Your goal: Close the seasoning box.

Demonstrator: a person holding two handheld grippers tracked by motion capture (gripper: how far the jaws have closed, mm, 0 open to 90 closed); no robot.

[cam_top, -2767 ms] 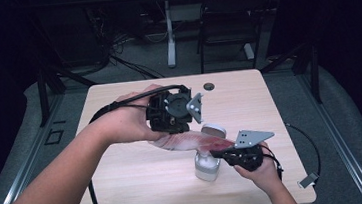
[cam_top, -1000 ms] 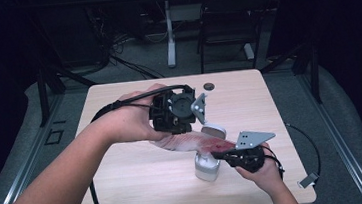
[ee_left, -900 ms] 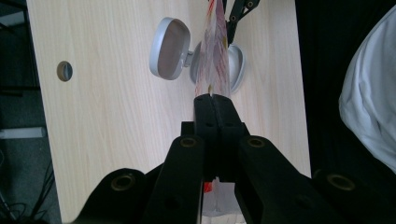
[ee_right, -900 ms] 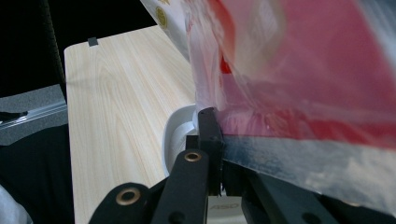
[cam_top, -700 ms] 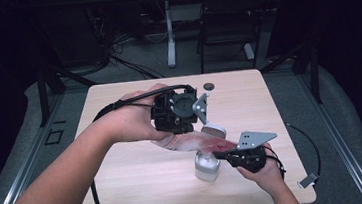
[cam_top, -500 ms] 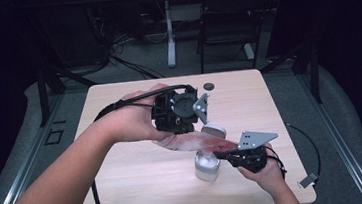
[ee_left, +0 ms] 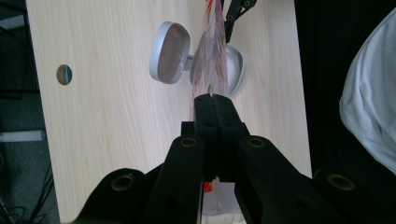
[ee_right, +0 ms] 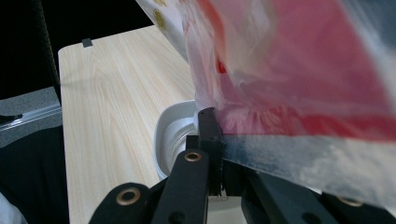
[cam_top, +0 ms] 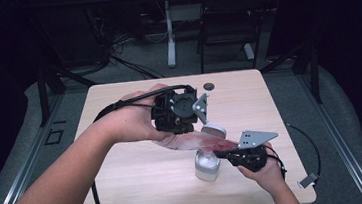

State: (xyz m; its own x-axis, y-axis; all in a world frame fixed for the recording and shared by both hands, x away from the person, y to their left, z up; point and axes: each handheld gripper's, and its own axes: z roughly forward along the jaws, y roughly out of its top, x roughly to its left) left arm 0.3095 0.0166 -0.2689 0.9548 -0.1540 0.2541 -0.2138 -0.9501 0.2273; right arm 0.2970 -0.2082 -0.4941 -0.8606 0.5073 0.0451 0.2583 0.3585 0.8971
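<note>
Now | bag: translucent plastic, red-and-white print, stretched taut | above open white container

Table's left half lies bare; white container perhaps blocks right.

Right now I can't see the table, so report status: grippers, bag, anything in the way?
Left gripper shut on red-and-white bag. Right gripper shut on its other end. Bag stretched above open white container, flip lid open. Nothing in the way.
</note>
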